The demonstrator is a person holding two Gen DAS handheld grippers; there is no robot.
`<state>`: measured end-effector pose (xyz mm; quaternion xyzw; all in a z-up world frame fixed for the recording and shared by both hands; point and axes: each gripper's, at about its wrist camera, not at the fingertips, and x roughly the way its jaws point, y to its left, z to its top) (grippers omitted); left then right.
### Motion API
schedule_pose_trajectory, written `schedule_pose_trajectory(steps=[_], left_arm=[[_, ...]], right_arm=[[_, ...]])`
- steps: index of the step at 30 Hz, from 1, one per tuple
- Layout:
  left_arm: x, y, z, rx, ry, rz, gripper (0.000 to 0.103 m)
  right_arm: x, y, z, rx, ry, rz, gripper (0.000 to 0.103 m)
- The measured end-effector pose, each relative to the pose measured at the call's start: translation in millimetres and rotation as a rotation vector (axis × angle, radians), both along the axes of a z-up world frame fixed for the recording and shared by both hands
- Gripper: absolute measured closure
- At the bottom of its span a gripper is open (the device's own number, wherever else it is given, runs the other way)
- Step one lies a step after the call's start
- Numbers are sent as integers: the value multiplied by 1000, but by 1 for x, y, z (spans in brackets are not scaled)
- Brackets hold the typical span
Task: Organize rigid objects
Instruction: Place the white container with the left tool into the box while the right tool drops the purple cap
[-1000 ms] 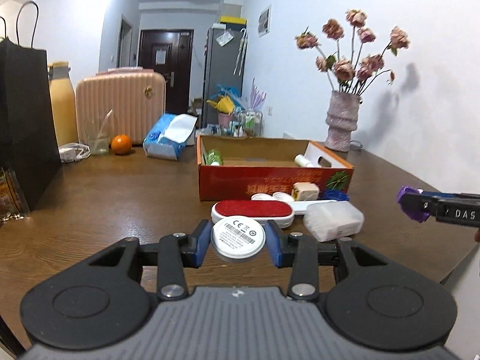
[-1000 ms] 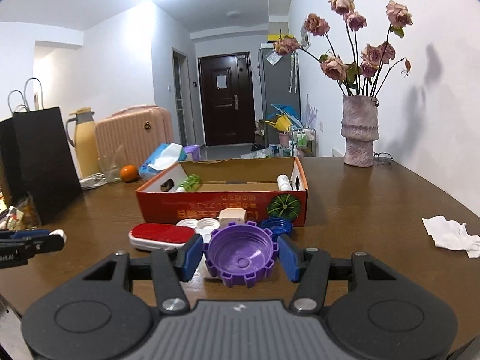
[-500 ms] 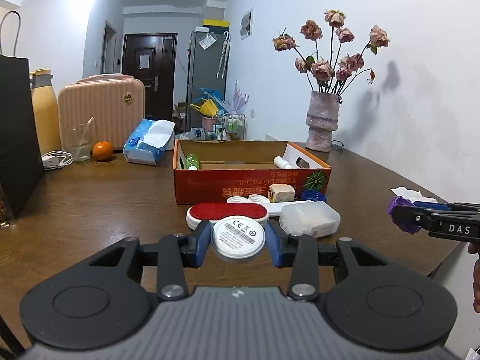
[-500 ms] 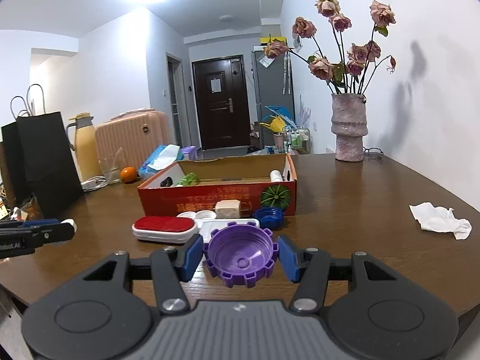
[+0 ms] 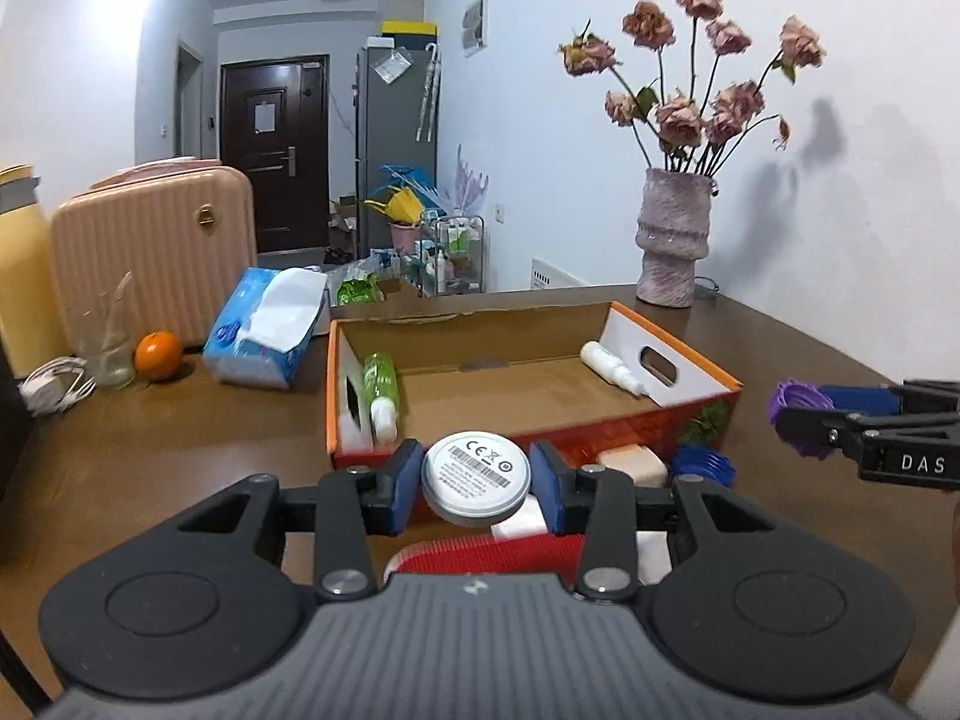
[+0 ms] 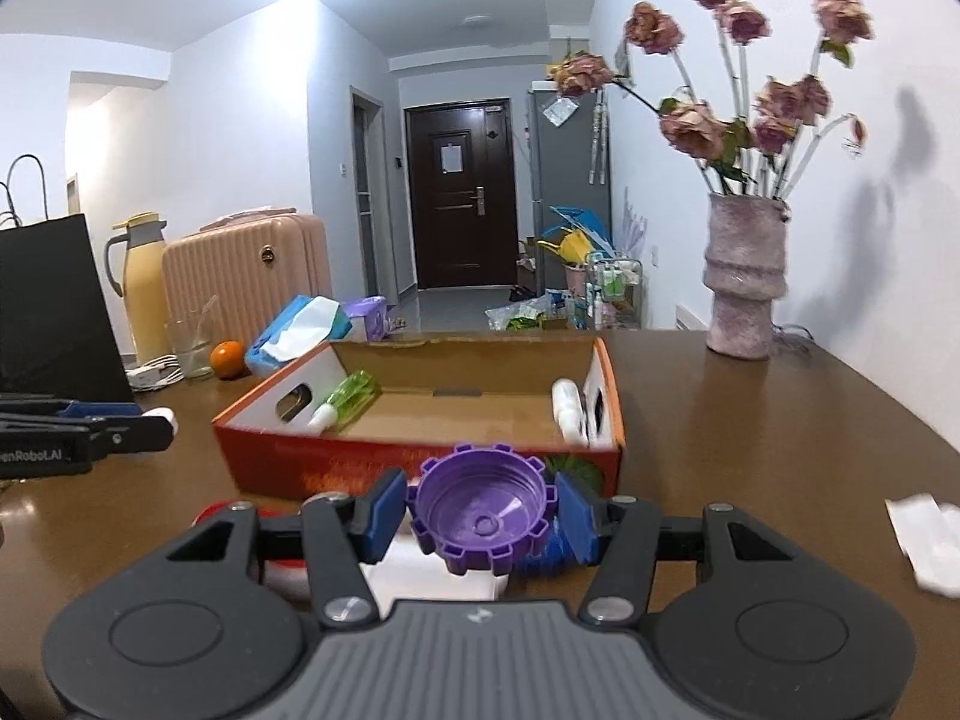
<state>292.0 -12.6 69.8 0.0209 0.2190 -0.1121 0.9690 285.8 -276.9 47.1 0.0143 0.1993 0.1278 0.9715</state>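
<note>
Left gripper is clamped on the white puck; right gripper is clamped on the purple cap. Both hang just short of the box's near wall. Carry each over that wall before opening, and drop onto the bare cardboard between the green bottle and the white bottle, not on them. Keep the grippers apart.

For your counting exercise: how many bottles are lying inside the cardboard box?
2. A green bottle lies against the left end of the box, and a white bottle lies at the right end. The near wall may hide others.
</note>
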Motion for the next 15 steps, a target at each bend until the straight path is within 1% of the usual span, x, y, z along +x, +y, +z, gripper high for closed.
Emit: schedule_pose_trajectory(steps=[7,10,15], left_arm=[[82,0,5,12,33,-38,63],[121,-1,7,12,68,-68,63],[191,1,2,34,160,-92,63]], right_arm=[[82,9,7,-24,21,45,49],[121,11,12,-19,47,71,49],[191,20,11,-66,116,92,49]])
